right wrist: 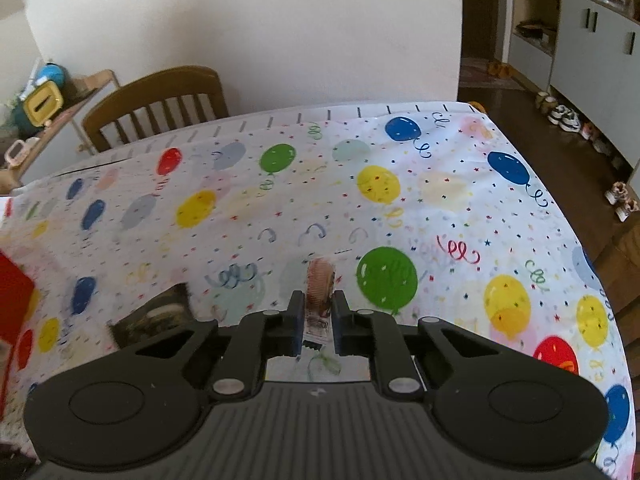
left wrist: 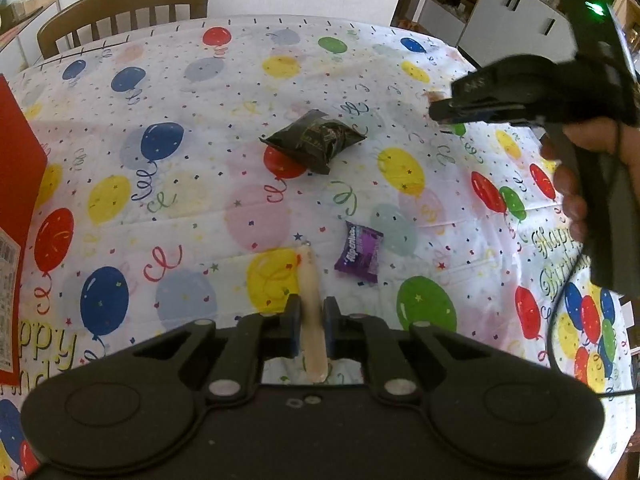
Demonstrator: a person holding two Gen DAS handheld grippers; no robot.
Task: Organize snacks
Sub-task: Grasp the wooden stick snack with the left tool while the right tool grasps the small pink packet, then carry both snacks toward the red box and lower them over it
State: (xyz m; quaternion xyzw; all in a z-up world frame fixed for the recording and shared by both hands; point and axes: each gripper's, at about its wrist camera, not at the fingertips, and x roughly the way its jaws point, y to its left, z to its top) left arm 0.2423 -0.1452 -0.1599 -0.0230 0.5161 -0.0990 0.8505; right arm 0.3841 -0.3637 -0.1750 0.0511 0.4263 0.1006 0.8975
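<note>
The left gripper [left wrist: 308,322] is pinched on a long pale snack stick [left wrist: 311,300]. The stick pokes out past its fingertips, with its far tip just over the balloon tablecloth [left wrist: 200,208].

Just ahead of the left gripper and a little to its right lies a small purple candy packet [left wrist: 359,254]. It is near the stick's tip but not touching it. Farther ahead, in the middle of the cloth, lies a dark puffy snack bag [left wrist: 316,140], well apart from the purple packet. At the far left of the left gripper stands a red box [left wrist: 18,184].

The right gripper [right wrist: 317,320] is squeezed on a thin wafer snack in a clear wrapper [right wrist: 319,284]. The snack stands up on its edge between the two fingers. In the left wrist view the right gripper [left wrist: 444,110] is up in the air, ahead and to the right, with a hand [left wrist: 576,184] on its handle.

Near the right gripper's left side, low down, a dark blurry bag [right wrist: 156,316] shows, partly hidden by the gripper. A red box edge [right wrist: 14,300] sits farther to its left.

Past the table stands a wooden chair [right wrist: 160,100].
</note>
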